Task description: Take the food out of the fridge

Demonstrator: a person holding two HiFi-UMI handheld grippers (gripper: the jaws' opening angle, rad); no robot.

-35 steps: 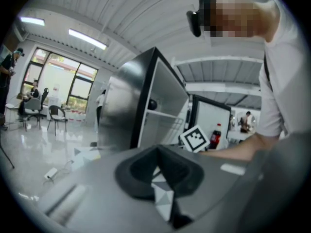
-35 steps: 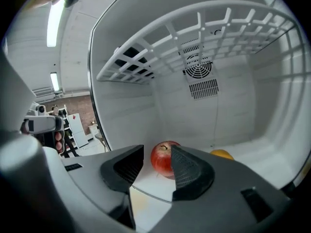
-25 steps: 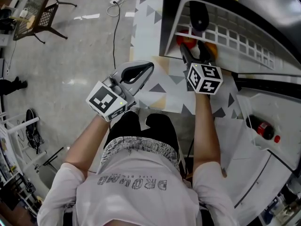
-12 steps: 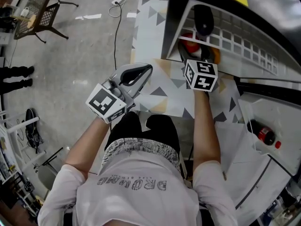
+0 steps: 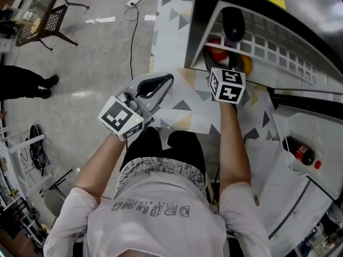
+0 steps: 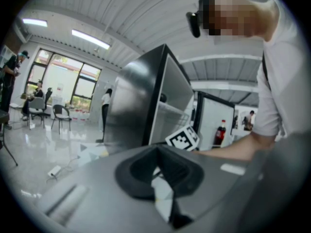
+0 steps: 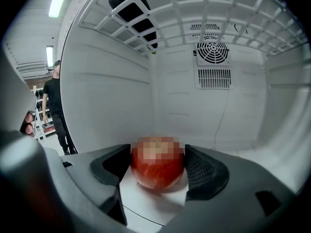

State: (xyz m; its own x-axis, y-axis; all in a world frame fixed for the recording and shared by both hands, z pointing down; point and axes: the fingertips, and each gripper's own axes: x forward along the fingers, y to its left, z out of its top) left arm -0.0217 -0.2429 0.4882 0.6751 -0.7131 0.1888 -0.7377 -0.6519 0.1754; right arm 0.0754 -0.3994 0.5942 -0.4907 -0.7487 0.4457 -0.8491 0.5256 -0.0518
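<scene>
A red apple [image 7: 158, 171] rests on the white floor of the fridge [image 7: 243, 110]. My right gripper [image 7: 158, 166] reaches into the fridge with its jaws at their widest. The apple sits between the dark pads [image 7: 201, 171], which stand close on either side without squeezing it. In the head view the right gripper [image 5: 220, 59] pokes under the wire shelf [image 5: 268, 39] at the apple [image 5: 217, 51], and an orange food item [image 5: 246, 63] lies next to it. My left gripper [image 5: 169, 79] hovers over the patterned mat with its jaws together and nothing in them.
A dark food item [image 5: 233, 23] lies on the wire shelf above. A cola bottle [image 5: 299, 151] stands in the open door's rack at the right. The patterned mat [image 5: 177, 25] lies before the fridge. A chair [image 5: 45, 12] and a cable [image 5: 130, 36] are at the far left.
My right gripper has pushed a little deeper into the fridge, towards the apple. The left gripper has stayed put. A person at the left edge has walked on.
</scene>
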